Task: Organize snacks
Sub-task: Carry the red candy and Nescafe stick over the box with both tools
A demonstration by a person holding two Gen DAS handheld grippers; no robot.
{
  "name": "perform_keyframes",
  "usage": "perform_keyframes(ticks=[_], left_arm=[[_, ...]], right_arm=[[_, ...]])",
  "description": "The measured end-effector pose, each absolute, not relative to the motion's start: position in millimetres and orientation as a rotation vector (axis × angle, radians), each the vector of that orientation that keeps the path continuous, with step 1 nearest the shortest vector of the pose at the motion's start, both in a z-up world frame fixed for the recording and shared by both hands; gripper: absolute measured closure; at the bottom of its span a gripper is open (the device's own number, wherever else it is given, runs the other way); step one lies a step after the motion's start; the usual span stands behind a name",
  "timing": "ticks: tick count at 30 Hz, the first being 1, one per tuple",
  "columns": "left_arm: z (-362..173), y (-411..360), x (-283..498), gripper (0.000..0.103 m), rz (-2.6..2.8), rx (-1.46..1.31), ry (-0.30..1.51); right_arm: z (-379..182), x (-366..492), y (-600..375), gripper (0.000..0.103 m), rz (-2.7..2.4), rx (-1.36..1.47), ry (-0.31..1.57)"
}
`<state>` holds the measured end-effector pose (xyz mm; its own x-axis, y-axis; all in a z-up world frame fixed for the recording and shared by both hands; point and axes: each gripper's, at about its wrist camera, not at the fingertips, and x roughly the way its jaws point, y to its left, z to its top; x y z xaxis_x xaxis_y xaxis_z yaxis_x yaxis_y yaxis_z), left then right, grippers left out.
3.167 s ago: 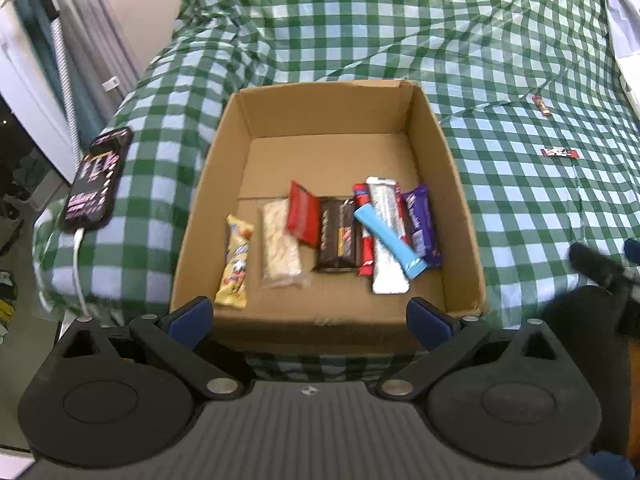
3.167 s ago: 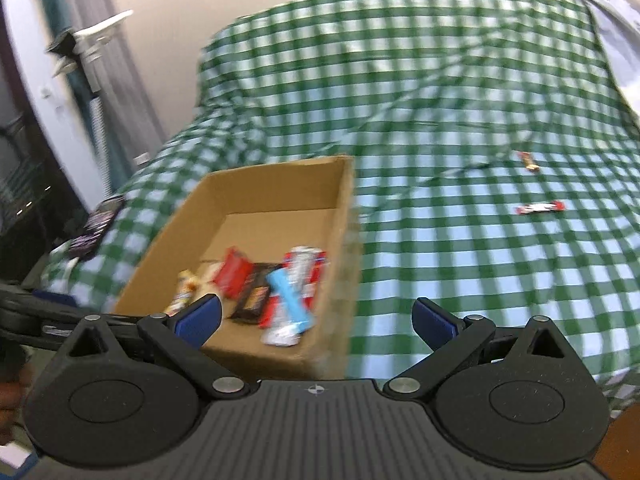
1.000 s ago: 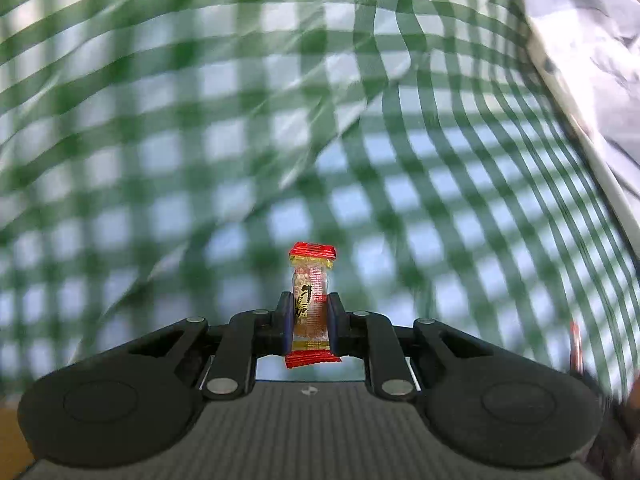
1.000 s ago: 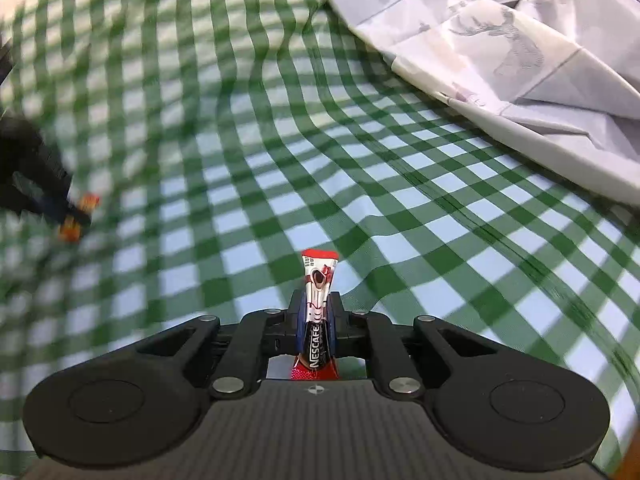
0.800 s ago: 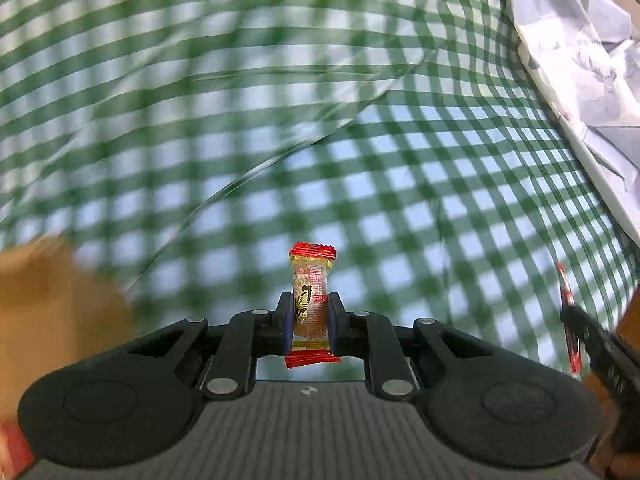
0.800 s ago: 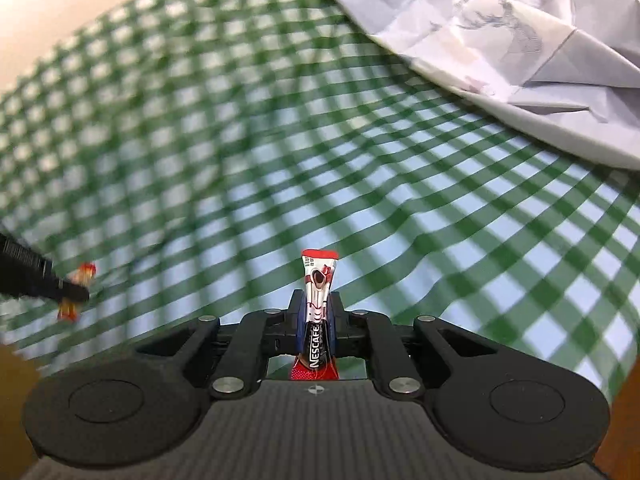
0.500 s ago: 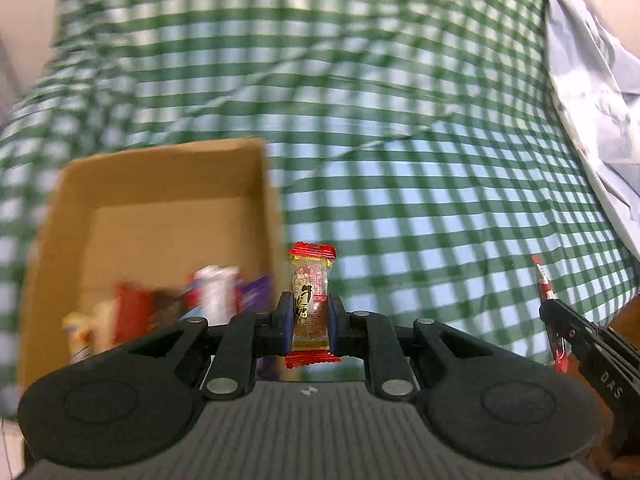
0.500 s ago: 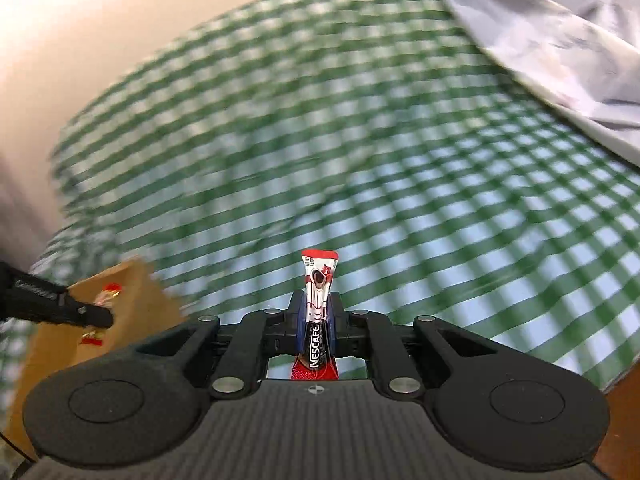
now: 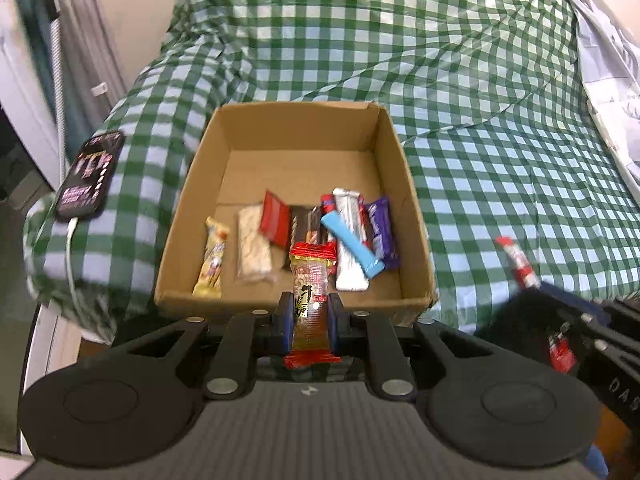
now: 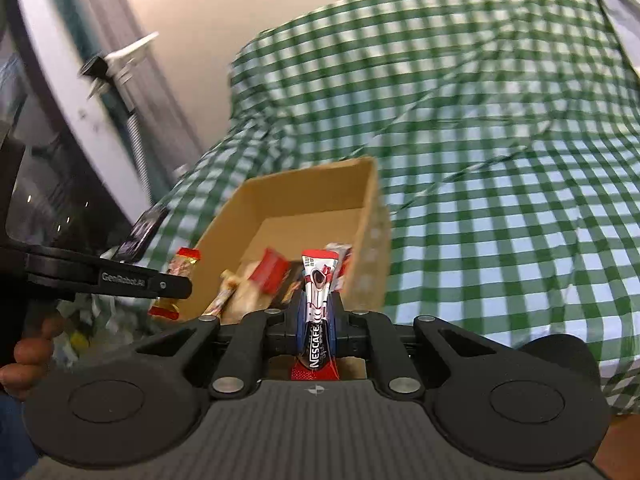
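An open cardboard box [image 9: 412, 208] sits on the green checked cloth, with several snack bars [image 9: 348, 236] lying in its near half. My left gripper [image 9: 307, 316] is shut on a red-ended peanut candy [image 9: 311, 280], held upright just before the box's near wall. My right gripper [image 10: 317, 320] is shut on a red and white Nescafe stick [image 10: 318, 292], held near the box [image 10: 368, 216] at its near right corner. The right gripper with its stick [image 9: 518, 264] shows at the right of the left wrist view. The left gripper with its candy [image 10: 182, 260] shows at the left of the right wrist view.
A phone [image 9: 90, 176] on a white cable lies on the cloth left of the box. A white printed sheet [image 9: 612, 92] covers the far right. The green checked cloth [image 9: 500, 160] spreads behind and right of the box. White furniture stands at the left.
Both grippers were open and empty by the box, then each took a snack from the cloth at the right. They have swung back left to the box, still holding them.
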<state>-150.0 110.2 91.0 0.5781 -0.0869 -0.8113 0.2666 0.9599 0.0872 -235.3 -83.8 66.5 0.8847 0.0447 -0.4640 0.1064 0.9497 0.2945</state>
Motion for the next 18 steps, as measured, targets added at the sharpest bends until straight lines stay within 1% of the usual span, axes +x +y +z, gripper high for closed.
perform_keyframes(ticks=[9,18], left_arm=[[94,130,-171,0.085,-0.217,0.184,0.913],[95,132,-171,0.085,-0.23,0.179,0.899]], right_arm=[[77,-250,-56,0.091,-0.053,0.241,0.483],[79,-249,-44,0.091,-0.061,0.193,0.496]])
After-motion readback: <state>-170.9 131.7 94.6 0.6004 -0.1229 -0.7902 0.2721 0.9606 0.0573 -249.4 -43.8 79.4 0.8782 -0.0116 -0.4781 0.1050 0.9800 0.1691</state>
